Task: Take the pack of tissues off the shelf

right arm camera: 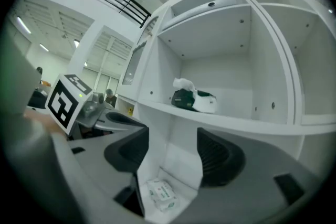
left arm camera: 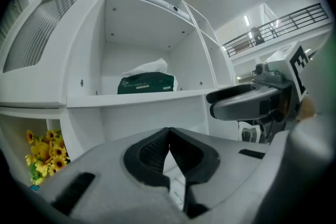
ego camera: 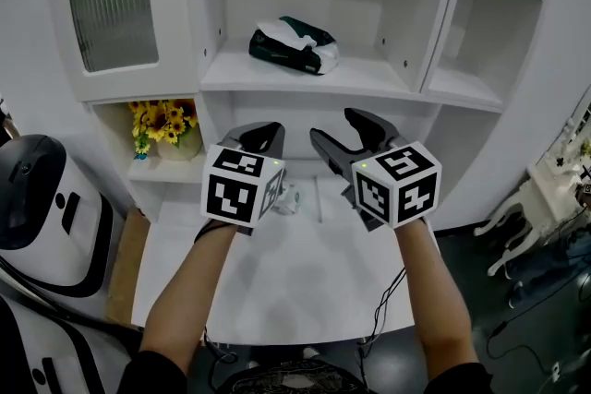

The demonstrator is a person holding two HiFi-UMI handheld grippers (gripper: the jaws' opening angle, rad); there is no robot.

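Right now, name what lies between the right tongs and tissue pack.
Only air and the shelf edge, between right tongs and tissue pack; right gripper view.

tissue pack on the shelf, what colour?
Dark green tissue pack with white tissue poking from the top; clearest in the left gripper view.

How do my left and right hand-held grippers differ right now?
The left hand-held gripper has its jaws shut together; the right hand-held gripper has its jaws wide apart. The right one's gap frames a small white pack on the desk; the left one's leaves only a sliver. Both are empty and sit below the shelf holding the pack of tissues.
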